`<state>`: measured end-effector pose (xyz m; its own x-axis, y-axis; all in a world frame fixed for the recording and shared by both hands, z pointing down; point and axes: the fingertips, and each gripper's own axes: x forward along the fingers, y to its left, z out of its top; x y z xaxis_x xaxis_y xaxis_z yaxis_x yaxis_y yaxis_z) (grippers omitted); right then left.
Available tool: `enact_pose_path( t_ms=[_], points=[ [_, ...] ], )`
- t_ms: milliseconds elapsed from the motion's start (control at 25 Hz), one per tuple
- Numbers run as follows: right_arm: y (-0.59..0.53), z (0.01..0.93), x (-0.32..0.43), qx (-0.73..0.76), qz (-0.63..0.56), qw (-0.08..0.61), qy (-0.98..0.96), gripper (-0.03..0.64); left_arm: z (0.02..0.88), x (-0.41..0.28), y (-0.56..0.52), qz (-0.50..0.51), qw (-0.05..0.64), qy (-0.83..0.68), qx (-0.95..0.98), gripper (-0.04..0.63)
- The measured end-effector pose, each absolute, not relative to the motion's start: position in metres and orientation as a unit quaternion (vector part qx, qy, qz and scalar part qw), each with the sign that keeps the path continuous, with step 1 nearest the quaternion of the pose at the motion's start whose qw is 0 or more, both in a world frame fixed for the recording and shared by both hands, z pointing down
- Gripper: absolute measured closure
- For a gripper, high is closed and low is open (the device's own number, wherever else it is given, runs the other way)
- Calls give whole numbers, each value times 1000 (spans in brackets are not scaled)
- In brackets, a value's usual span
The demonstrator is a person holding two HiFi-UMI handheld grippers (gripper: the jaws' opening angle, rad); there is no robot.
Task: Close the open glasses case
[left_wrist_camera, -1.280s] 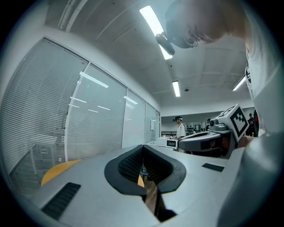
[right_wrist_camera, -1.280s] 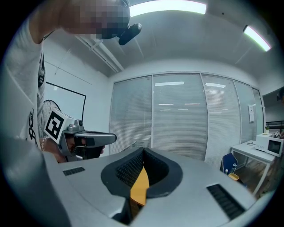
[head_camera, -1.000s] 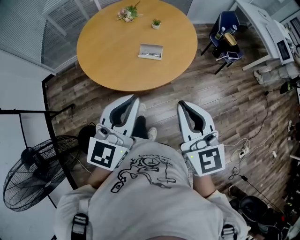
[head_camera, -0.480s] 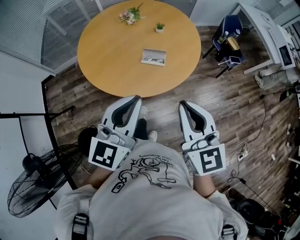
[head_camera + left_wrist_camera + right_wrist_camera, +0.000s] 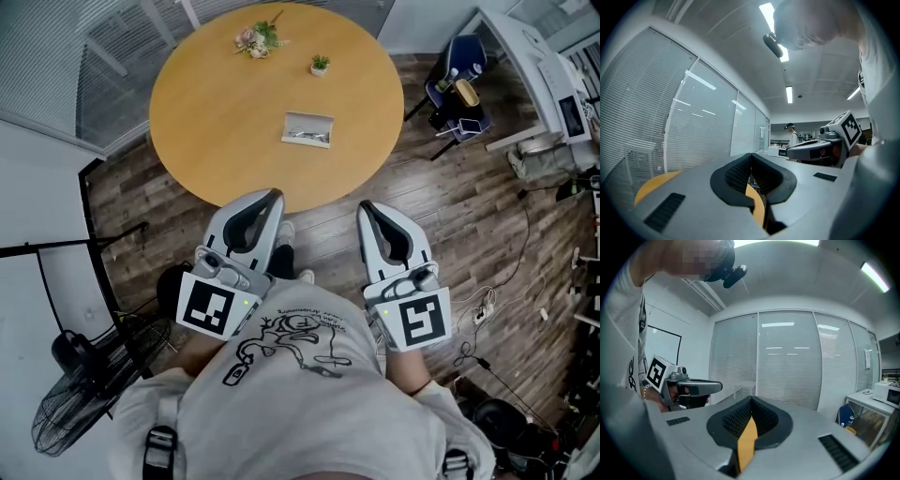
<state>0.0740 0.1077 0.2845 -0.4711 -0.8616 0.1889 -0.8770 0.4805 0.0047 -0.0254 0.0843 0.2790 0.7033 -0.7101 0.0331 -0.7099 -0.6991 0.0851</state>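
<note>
Left gripper (image 5: pixel 270 197) and right gripper (image 5: pixel 366 208) are held level, side by side near the torso, pointing at the table (image 5: pixel 216 103). Both have jaws pressed together, empty. The open glasses case (image 5: pixel 307 129) lies well apart.

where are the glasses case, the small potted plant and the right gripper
glasses case (image 5: pixel 307 129): head view, middle of its open inside
small potted plant (image 5: pixel 320 64): head view, on its green leaves
right gripper (image 5: pixel 365 210): head view, where its shut fingers meet
</note>
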Motion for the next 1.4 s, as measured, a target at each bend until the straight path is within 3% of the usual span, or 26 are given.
enact_pose_path(
  t_ms=[1400],
  points=[
    [-75, 284, 17, 525, 45, 63, -848, 607, 288, -69, -91, -37, 75, -360, 929, 574]
  ],
)
